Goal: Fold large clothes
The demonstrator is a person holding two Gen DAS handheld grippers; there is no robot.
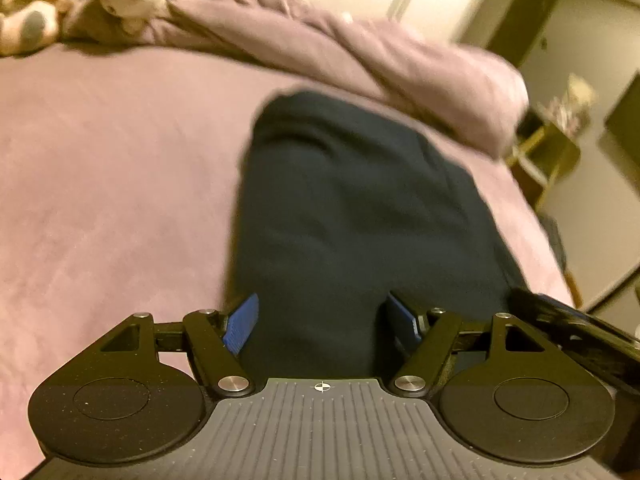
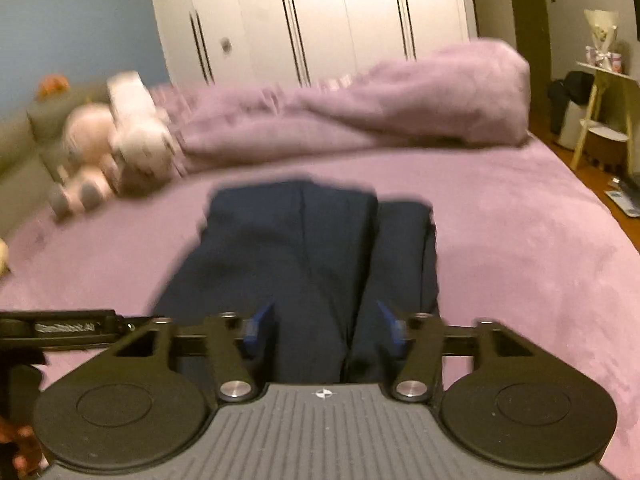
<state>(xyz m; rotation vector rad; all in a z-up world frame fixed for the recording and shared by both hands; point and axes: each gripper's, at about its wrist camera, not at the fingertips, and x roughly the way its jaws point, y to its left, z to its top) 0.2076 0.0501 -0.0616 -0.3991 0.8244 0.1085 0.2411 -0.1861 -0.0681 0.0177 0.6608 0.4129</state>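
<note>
Folded navy garment [image 1: 352,208] on purple bed [image 1: 100,184], ahead of left gripper [image 1: 322,322] and right gripper [image 2: 325,326]; both agape, empty.

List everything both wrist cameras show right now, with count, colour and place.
garment: one, navy, folded, mid-bed
bed: one, purple cover, under the garment
duvet: one, purple, bunched along the far side
plush toys: a few, white and pink, blurred, far left corner
wardrobe: one, white, behind the bed
shelf: one, pale wood, right of the bed
left gripper: blue fingers apart, nothing held
right gripper: blue fingers apart, nothing held
</note>
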